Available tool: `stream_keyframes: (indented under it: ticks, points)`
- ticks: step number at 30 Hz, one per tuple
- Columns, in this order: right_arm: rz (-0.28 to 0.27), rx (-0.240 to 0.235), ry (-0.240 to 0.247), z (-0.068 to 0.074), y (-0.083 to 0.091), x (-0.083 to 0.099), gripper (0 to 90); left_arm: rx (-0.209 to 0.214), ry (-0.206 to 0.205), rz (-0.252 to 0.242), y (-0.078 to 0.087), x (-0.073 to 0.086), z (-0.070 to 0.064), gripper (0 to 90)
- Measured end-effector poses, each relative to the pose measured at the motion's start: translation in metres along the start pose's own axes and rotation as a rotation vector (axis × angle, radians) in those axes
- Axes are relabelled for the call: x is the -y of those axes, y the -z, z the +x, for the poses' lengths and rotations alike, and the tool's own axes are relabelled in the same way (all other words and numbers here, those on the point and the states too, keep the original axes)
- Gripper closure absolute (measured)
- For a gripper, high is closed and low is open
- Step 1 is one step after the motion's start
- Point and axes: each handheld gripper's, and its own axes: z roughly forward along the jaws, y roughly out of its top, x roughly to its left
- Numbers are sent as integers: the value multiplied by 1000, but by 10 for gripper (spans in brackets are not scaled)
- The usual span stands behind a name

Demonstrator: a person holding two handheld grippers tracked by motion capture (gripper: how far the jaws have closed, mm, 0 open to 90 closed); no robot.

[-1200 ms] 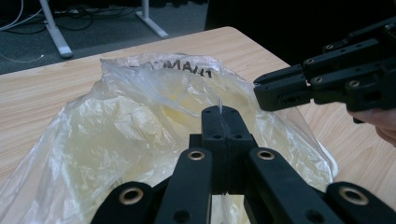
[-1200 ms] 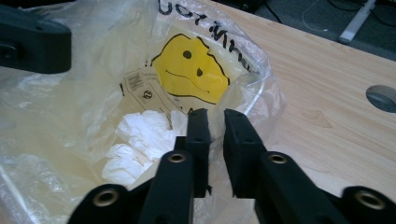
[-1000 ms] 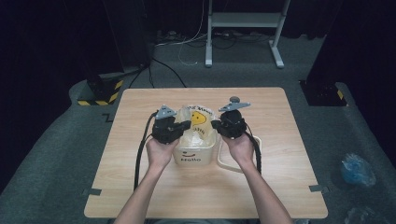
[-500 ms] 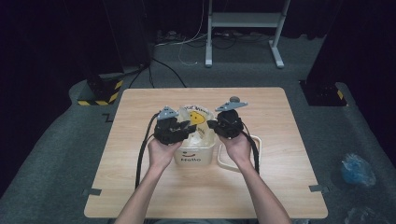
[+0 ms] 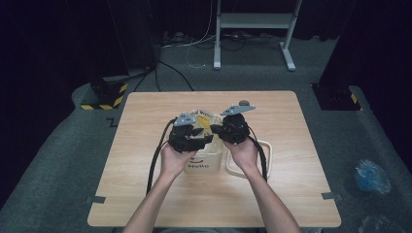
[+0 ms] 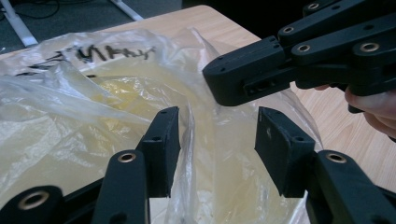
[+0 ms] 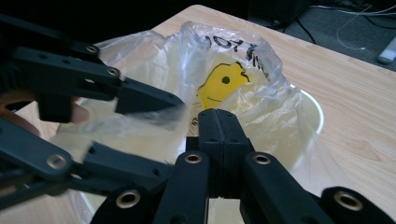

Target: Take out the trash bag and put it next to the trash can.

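Note:
A white bucket (image 5: 204, 164) marked "Hello" stands at the middle of the wooden table (image 5: 291, 116). A clear plastic bag (image 5: 202, 120) with a yellow smiley face (image 7: 223, 80) lines it and billows above the rim (image 7: 315, 112). My left gripper (image 6: 217, 149) is open over the bucket's mouth, and a fold of bag film (image 6: 70, 93) hangs between its jaws. My right gripper (image 7: 218, 125) faces it from the right with its jaws pressed together on the bag's film. Seen from above, the left gripper (image 5: 203, 138) and the right gripper (image 5: 217, 130) almost touch tip to tip.
The bucket's white handle (image 5: 266, 160) lies on the table to its right, under my right wrist. Black cables (image 5: 154, 162) trail from both grippers toward the near edge. A metal stand (image 5: 252, 29) and a blue crumpled bag (image 5: 370, 175) are on the floor.
My left gripper has shifted right, closing the gap to the right gripper over the bucket. The bag's top has been gathered inward between them.

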Motion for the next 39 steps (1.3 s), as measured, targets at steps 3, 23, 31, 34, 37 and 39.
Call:
stream_keyframes:
  ticks: [3,23,31,34,37,39]
  points:
    - [-5,-8,2,2,-1,0,900,-11,-14,17,-4,-1,-3,500]
    - [-21,-42,11,10,-2,-4,900,-74,-50,63,-14,-3,-7,788]
    - [-28,-44,7,7,-2,-2,844,-92,-56,77,-16,-3,-9,872]
    - [-35,-45,-3,4,-1,0,757,-96,-49,80,-17,-3,-9,878]
    - [-47,-36,-17,1,2,3,702,-99,-43,82,-16,-3,-8,881]
    - [-56,-36,-28,-3,4,6,671,-101,-40,80,-16,-3,-7,882]
